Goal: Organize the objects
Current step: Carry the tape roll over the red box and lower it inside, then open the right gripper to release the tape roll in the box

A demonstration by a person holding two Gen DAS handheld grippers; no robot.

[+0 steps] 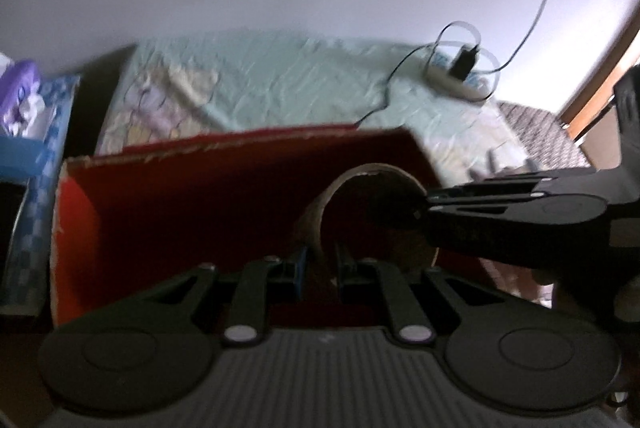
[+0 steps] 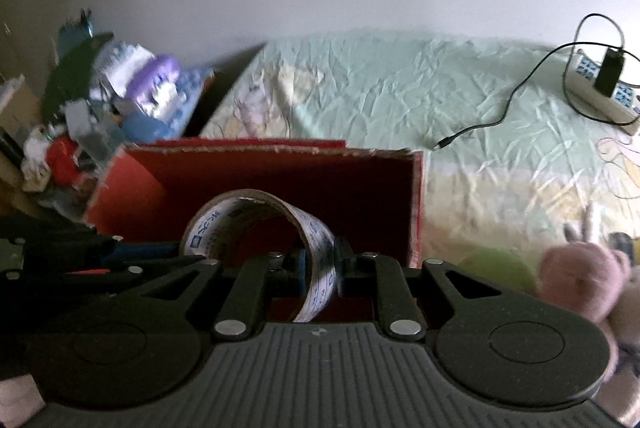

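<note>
Closest in, both grippers pinch the same tape roll [image 2: 256,228]: the right gripper [image 2: 320,268] has its fingers squeezed tight on the printed band at about 6 o'clock of the ring, and the left gripper [image 1: 320,266] is squeezed on the ring's wall too. The roll looks light and stiff like cardboard, a bit slick outside, so I think the thin wall is the best place to hold it. Just behind it, at 12 o'clock, stands the open red box [image 2: 280,180], and farther back the power strip [image 2: 600,96] lies on the green bedsheet [image 2: 400,88] at 2 o'clock.
</note>
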